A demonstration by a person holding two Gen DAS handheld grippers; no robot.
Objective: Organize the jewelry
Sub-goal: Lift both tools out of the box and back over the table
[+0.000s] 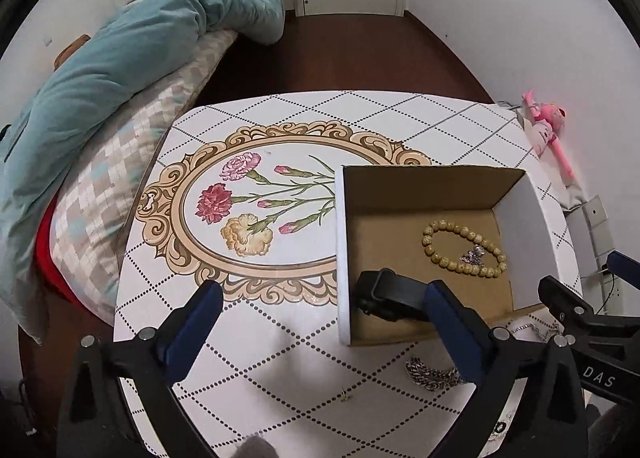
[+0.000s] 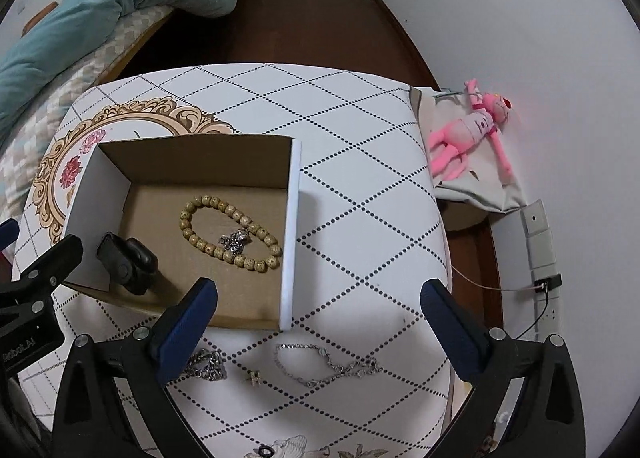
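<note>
The jewelry is partly put away. In the cardboard box (image 2: 294,226), from left to right, lie a black watch (image 2: 127,263), then a bead bracelet (image 2: 224,232) with a small silver piece (image 2: 235,239) on it. On the tabletop (image 2: 360,186) near the box wait a chunky chain (image 2: 208,365), a tiny gold piece (image 2: 253,377) and a thin silver chain (image 2: 328,364). I think the next job is picking one up, with a careful pinch. The left gripper (image 1: 324,322) hovers near the box's left side, jaws wide apart and holding nothing. The right gripper (image 2: 318,322) hangs over the loose pieces, jaws also wide apart.
</note>
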